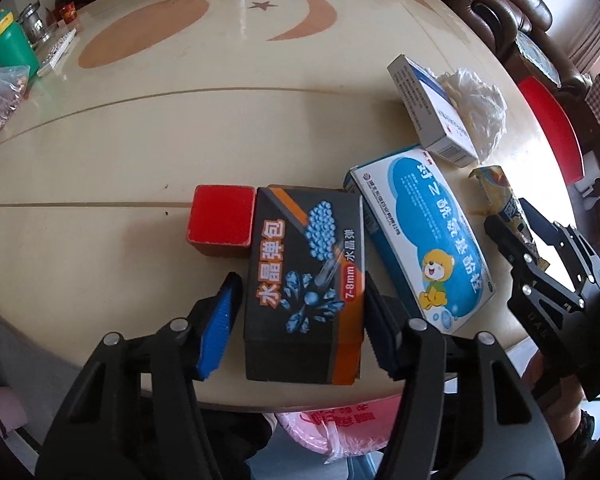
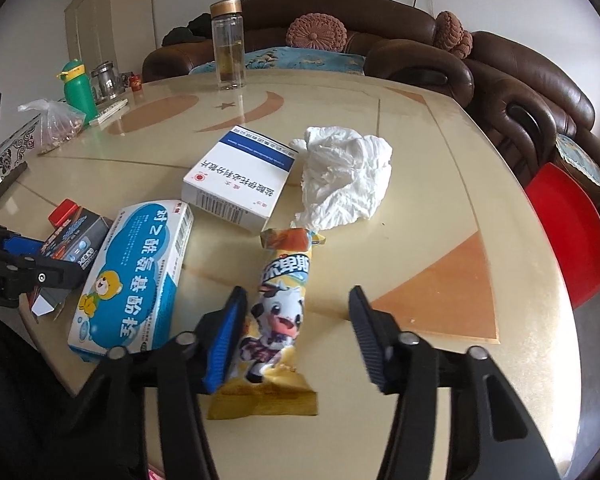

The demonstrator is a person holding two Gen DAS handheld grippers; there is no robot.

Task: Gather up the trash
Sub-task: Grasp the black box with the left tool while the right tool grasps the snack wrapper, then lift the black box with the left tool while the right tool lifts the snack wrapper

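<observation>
Your left gripper (image 1: 300, 308) has its jaws spread around the black box (image 1: 306, 280), one finger on each long side; whether the right-hand finger touches it cannot be told. The box lies flat on the surface (image 1: 140, 140). A red block (image 1: 221, 220) touches it at its 10 o'clock corner. The blue-and-white carton (image 1: 424, 236) lies just beside it at 3 o'clock.

Your right gripper (image 2: 294, 328) has its jaws spread wide. The yellow snack wrapper (image 2: 278, 316) lies between them, against the left pad and clear of the right one. At the wrapper's 12 o'clock lies the crumpled tissue (image 2: 346, 178). The white medicine box (image 2: 238, 178) lies at 11 o'clock, beside the tissue.
</observation>
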